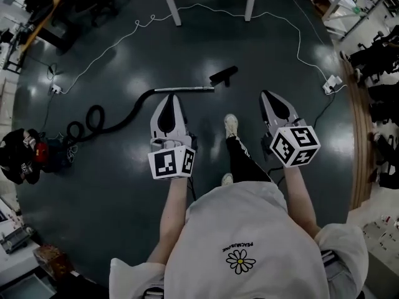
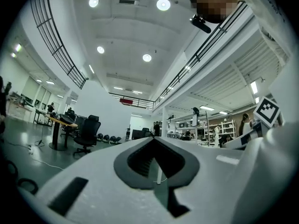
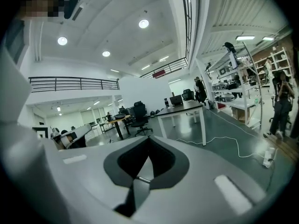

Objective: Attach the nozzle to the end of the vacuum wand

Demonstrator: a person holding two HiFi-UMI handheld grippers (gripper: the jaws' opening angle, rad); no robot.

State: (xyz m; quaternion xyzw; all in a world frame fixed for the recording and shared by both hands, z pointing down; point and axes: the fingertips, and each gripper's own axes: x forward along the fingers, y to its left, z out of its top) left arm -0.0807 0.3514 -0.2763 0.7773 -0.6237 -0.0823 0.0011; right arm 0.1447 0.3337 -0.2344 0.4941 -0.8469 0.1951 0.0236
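In the head view a silver vacuum wand (image 1: 184, 90) lies on the dark floor, joined at its left to a black hose (image 1: 112, 122). A black nozzle (image 1: 223, 75) lies a little beyond the wand's right end, apart from it. My left gripper (image 1: 169, 96) hangs above the wand, shut and empty. My right gripper (image 1: 264, 93) is to the right of the wand, also shut and empty. Neither gripper view shows the wand or nozzle; the left gripper (image 2: 153, 139) and the right gripper (image 3: 148, 137) each show jaws closed tip to tip over the open hall.
A white cable (image 1: 187, 10) loops across the floor to a power strip (image 1: 331, 83) at the right. Two white table legs (image 1: 169, 2) stand at the back. My foot (image 1: 231, 125) is between the grippers. Black chairs (image 1: 374, 55) line the right side.
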